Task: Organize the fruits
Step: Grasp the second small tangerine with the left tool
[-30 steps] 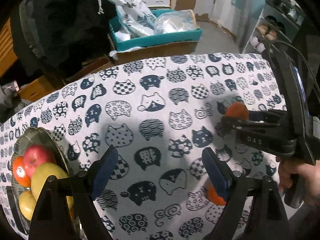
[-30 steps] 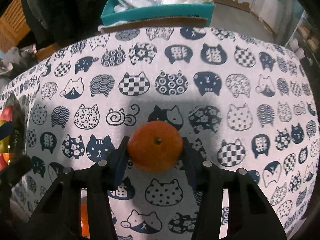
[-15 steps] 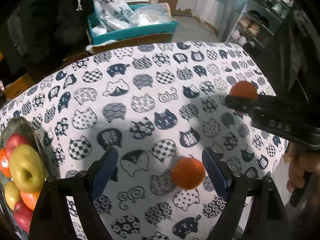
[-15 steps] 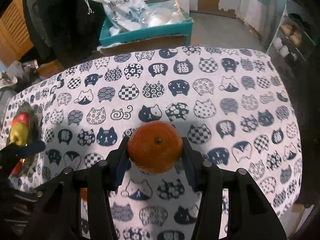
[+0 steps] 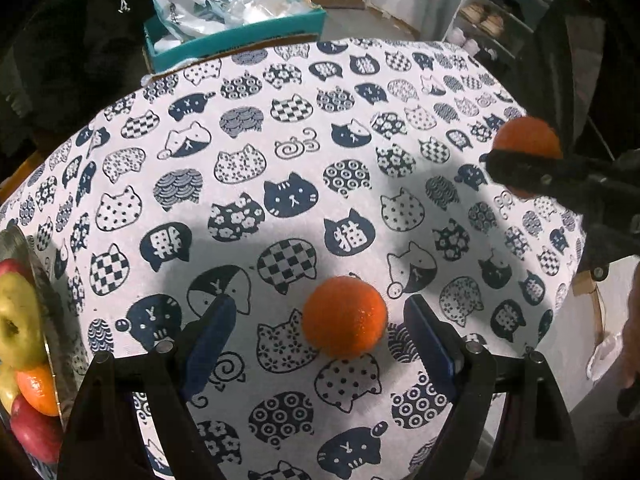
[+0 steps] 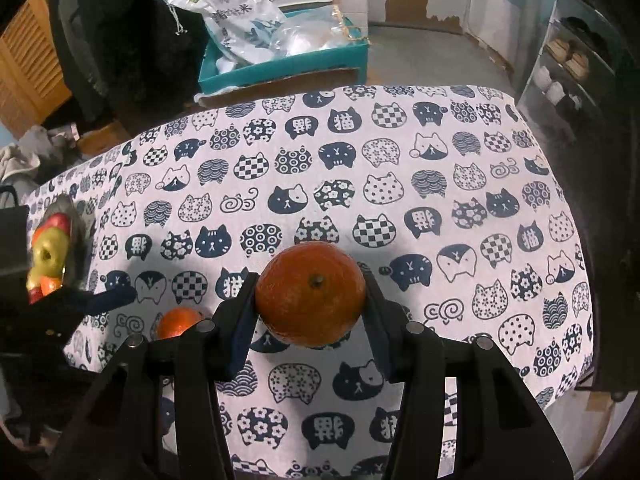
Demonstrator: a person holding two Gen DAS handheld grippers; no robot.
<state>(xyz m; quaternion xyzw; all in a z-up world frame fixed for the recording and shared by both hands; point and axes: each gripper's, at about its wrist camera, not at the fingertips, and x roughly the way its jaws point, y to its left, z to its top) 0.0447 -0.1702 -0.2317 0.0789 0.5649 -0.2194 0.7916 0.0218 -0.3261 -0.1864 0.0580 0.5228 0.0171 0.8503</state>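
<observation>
An orange point(image 5: 344, 316) lies on the cat-print tablecloth point(image 5: 280, 152), and my left gripper point(image 5: 320, 332) stands open around it, blue pads apart from the fruit on both sides. That orange point(image 6: 178, 322) shows low on the left in the right wrist view. My right gripper point(image 6: 310, 300) is shut on a second orange point(image 6: 311, 292), held above the cloth; the same orange point(image 5: 525, 140) appears at the right in the left wrist view. A glass fruit bowl point(image 5: 44, 280) at the left edge holds apples and an orange.
A teal box point(image 6: 288, 64) with plastic bags sits beyond the table's far edge. A shoe rack point(image 6: 568, 64) stands at the back right. A person's hand point(image 5: 634, 320) grips the right tool. The table's right edge point(image 5: 568, 280) drops off near the grippers.
My left gripper moved right across the cloth until the loose orange came between its open pads. The right gripper rose away from the cloth with its orange.
</observation>
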